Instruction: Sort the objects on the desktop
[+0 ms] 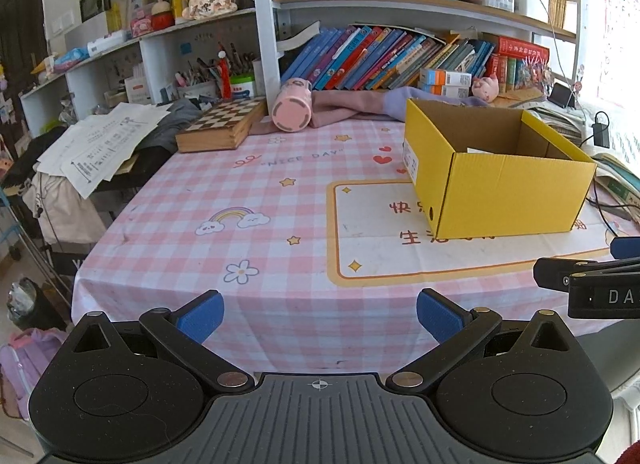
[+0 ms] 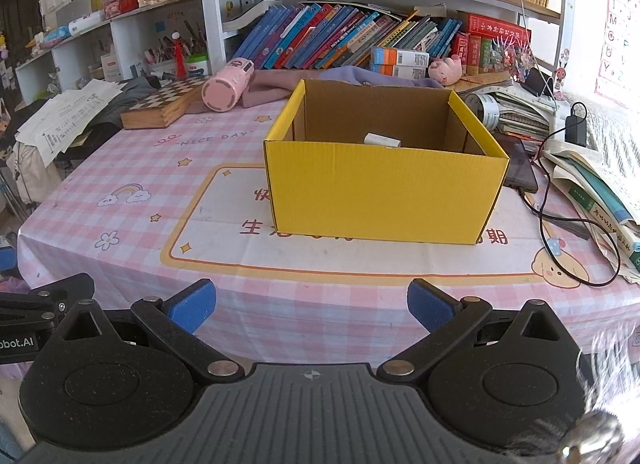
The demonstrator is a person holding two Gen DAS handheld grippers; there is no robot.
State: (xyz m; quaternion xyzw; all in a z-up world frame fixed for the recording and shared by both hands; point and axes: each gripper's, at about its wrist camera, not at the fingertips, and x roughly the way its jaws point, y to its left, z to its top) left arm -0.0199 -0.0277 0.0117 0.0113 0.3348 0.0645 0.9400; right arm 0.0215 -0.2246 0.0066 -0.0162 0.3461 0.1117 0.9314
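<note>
Ahead of the right tongs [image 2: 311,306], an open yellow cardboard box [image 2: 384,195] is seen; both tongs, left [image 1: 320,316] included, are held wide, empty. A next object, perhaps the pink cylindrical bottle [image 1: 292,105] beyond the left tongs, must be reached.

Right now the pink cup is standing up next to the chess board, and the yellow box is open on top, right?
Not quite. The pink cup is lying on its side, not standing; the right wrist view shows it. It is next to the chess board, and the yellow box is open on top.

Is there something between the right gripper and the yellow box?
Nothing visible. Only bare tablecloth lies between the open right gripper and the yellow box, which sits straight ahead.
</note>
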